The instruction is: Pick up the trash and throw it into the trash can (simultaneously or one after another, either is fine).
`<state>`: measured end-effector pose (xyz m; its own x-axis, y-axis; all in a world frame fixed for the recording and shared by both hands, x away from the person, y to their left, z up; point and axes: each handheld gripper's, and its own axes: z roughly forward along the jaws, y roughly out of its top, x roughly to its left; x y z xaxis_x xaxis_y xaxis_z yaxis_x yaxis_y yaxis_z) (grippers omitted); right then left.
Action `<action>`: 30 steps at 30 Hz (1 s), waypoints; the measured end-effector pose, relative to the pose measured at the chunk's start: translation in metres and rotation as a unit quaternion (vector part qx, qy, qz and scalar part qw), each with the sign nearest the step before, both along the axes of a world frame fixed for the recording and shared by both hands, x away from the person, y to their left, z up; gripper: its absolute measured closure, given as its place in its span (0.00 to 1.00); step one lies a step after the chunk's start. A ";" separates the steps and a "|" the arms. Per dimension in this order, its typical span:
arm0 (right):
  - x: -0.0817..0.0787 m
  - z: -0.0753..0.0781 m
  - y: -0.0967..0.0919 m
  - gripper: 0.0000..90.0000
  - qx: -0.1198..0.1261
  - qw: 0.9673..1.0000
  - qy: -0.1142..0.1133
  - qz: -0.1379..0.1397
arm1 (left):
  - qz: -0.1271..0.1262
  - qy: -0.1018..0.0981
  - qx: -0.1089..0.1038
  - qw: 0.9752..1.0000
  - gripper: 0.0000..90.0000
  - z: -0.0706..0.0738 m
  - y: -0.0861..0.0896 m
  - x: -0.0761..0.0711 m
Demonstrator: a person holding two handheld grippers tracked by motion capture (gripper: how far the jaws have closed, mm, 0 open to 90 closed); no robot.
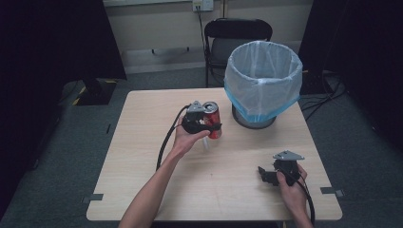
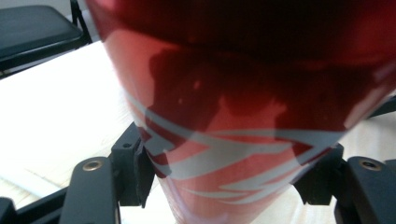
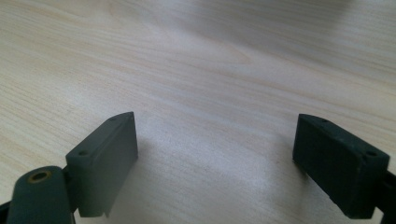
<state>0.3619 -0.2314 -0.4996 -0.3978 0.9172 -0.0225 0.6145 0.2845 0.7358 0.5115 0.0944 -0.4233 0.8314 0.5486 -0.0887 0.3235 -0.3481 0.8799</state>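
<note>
While clamped from both sides on a red can [image 2: 243, 116], left tongs [image 1: 205, 124] near the middle of the counter [image 1: 142, 156], can upright and seemingly lifted off the wood, though contact with the surface hard to judge. In the left gripper view, black pads pressed against the can's lower body on either flank, grey-white stripes across the red between them. Holding hand [image 1: 187, 137] just below, forearm reaching up from the near edge, black cable looping off to its left.

Right tongs [image 1: 267, 175] spread wide with nothing between, low over the counter toward the near right corner, held in the other hand [image 1: 292, 192]. In the right gripper view, bare pale wood between the two separated jaws.

Beyond the can, just to its right, a grey bin [image 1: 263, 80] with a white liner and blue band, standing on the far right part of the counter, close to the far edge. Can and bin near but apart.

Wide open wood across the left half and along the near edge. Past the far edge, a black folding chair [image 1: 237, 38] behind the bin.
</note>
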 end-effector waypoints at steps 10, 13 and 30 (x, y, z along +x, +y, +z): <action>0.000 0.000 0.000 0.15 0.001 1.000 0.000 0.000 | -0.007 -0.021 -0.011 1.000 0.38 0.030 0.004 -0.006; 0.000 0.000 0.000 0.15 0.001 1.000 0.000 0.000 | -0.006 -0.023 -0.020 1.000 0.38 0.034 0.005 -0.007; 0.000 0.000 0.000 0.15 0.000 1.000 0.000 -0.001 | 0.002 -0.027 -0.046 0.999 0.38 0.067 0.006 -0.014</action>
